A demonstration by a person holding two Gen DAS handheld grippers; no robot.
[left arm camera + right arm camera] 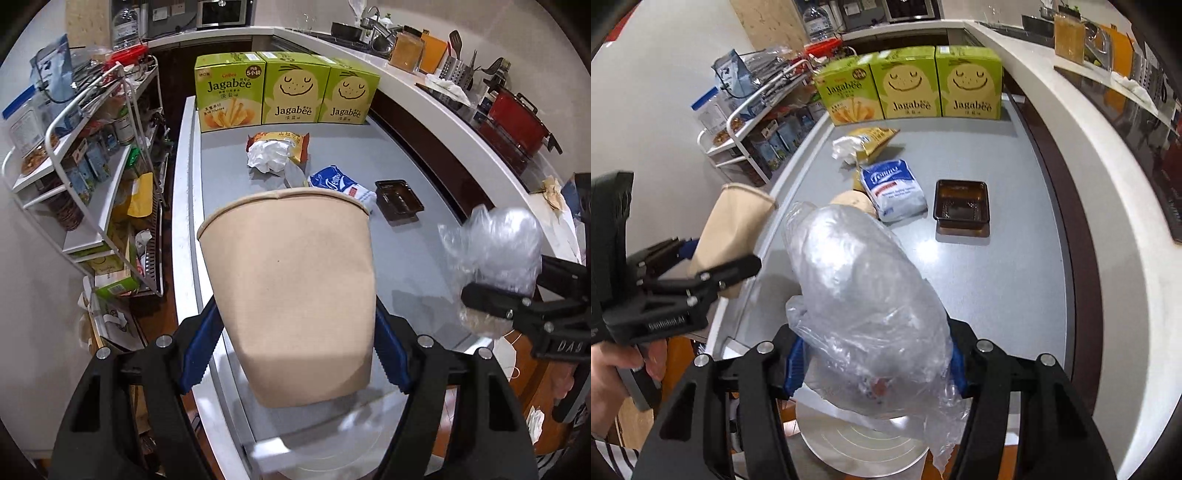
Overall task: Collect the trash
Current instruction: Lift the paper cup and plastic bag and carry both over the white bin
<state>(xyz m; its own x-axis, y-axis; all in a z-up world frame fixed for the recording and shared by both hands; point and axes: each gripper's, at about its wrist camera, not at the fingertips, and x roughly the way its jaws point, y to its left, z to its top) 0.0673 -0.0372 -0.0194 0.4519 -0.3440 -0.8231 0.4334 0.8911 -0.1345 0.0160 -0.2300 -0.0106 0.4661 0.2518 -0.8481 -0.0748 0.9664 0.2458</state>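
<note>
My left gripper (295, 354) is shut on a tan paper cup (291, 291), held tilted above the near end of the grey table (406, 251); the cup shows at the left of the right wrist view (731, 229). My right gripper (875, 365) is shut on a crumpled clear plastic bag (864, 291), also held above the table's near end; the bag shows at the right of the left wrist view (495, 254). On the table lie a crumpled white tissue (267, 157) on a yellow snack wrapper (295, 142), a blue-white tissue pack (343, 186) and a dark plastic tray (399, 201).
Three green Jagabee boxes (284, 92) stand at the table's far end. A white wire shelf rack (92, 166) full of goods stands to the left. A white counter (424, 92) with kitchenware curves along the right. A round silver bin lid (864, 446) lies below the grippers.
</note>
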